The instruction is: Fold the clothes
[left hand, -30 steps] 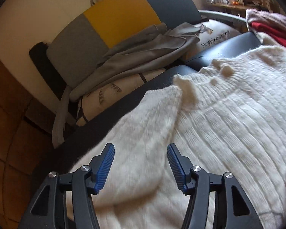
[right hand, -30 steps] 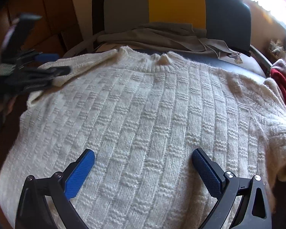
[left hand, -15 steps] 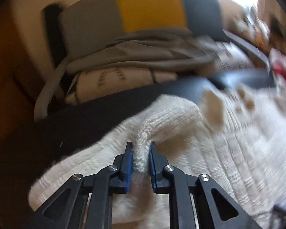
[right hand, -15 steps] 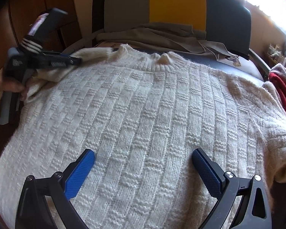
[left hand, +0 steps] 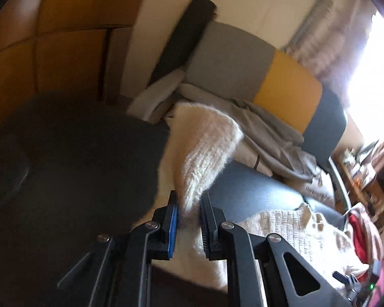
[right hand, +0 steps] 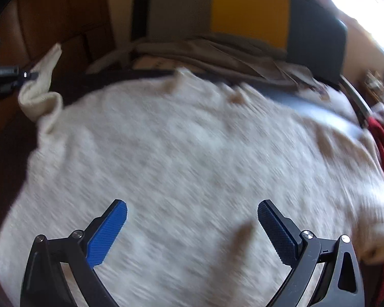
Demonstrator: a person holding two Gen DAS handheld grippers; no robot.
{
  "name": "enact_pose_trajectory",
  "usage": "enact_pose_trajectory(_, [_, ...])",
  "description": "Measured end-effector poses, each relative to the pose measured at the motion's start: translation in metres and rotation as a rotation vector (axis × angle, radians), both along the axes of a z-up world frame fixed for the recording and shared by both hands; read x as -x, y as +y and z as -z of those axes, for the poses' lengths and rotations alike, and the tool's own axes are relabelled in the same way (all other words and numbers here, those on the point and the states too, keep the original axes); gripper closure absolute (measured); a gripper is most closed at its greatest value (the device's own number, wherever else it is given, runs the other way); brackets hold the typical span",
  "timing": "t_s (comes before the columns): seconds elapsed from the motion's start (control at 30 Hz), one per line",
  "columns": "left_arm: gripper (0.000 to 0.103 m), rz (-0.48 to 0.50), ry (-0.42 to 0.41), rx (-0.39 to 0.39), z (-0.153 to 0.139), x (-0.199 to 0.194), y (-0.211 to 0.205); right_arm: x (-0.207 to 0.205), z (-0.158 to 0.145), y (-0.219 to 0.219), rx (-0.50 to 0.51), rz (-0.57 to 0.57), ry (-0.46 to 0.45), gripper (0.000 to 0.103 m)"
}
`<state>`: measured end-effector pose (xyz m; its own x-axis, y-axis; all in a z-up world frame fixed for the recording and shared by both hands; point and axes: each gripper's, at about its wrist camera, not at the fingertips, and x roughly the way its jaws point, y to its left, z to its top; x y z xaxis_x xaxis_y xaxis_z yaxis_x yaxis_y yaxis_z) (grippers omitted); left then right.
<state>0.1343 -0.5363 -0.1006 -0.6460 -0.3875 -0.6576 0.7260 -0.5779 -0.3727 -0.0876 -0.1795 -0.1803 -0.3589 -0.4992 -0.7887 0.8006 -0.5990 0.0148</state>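
The left gripper [left hand: 188, 211] was closed on the sleeve cuff [left hand: 204, 153] of the cream knit sweater [right hand: 192, 153] and held it lifted left of the sweater's body, probably for folding inward. Only the right view showed the body spread on the dark seat, below the wide-open, empty right gripper [right hand: 192, 220].

The knit pattern of the white sweater [right hand: 192, 158] is smeared by motion blur in the right wrist view, and its lower hem is cut off by the bottom edge. The left gripper [right hand: 25, 75] is cropped at the left edge there. In the left wrist view, the clutter on the shelf [left hand: 366, 168] is too blurred to be identified.
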Motion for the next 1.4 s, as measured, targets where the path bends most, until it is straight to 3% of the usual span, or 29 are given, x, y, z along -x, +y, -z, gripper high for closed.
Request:
enact_pose_trajectory(0.23, [0.089, -0.114, 0.096, -0.107, 0.027, -0.085, 0.011, -0.009, -0.002, -0.09, 0.0, -0.106, -0.026, 0.0])
enact_pose_trajectory(0.4, [0.089, -0.199, 0.132, -0.193, 0.058, -0.135, 0.025, -0.02, 0.006, -0.128, -0.029, -0.136, -0.02, 0.0])
enact_pose_trajectory(0.5, [0.089, -0.237, 0.139, -0.234, 0.074, -0.156, 0.033, -0.025, 0.019, -0.136, -0.058, -0.138, -0.033, 0.0])
enact_pose_trajectory(0.6, [0.089, -0.271, 0.139, -0.264, 0.087, -0.174, 0.04, -0.034, 0.026, -0.135, -0.073, -0.143, 0.036, 0.0])
enact_pose_trajectory(0.7, [0.089, -0.317, 0.154, -0.306, 0.098, -0.19, 0.042, -0.032, 0.028, -0.133, -0.067, -0.14, 0.037, 0.0])
enact_pose_trajectory(0.83, [0.079, -0.393, 0.189, -0.374, 0.103, -0.219, 0.047, -0.03, 0.029, -0.129, -0.052, -0.141, 0.042, 0.0])
enact_pose_trajectory(0.9, [0.078, -0.452, 0.201, -0.357, 0.094, -0.243, 0.053, -0.029, 0.03, -0.127, -0.049, -0.141, 0.045, 0.0])
enact_pose_trajectory(1.0, [0.076, -0.511, 0.182, -0.255, 0.066, -0.272, 0.066, -0.028, 0.03, -0.124, -0.046, -0.14, 0.046, 0.0])
enact_pose_trajectory(1.1, [0.074, -0.5, 0.134, -0.161, 0.042, -0.274, 0.072, -0.025, 0.03, -0.123, -0.045, -0.157, 0.044, 0.0])
enact_pose_trajectory(1.23, [0.073, -0.386, 0.061, -0.078, 0.026, -0.233, 0.066, -0.024, 0.03, -0.116, -0.052, -0.158, 0.048, 0.0])
enact_pose_trajectory(1.4, [0.072, -0.222, -0.096, -0.065, 0.036, -0.159, 0.041, -0.022, 0.025, -0.12, -0.096, -0.156, 0.032, 0.0])
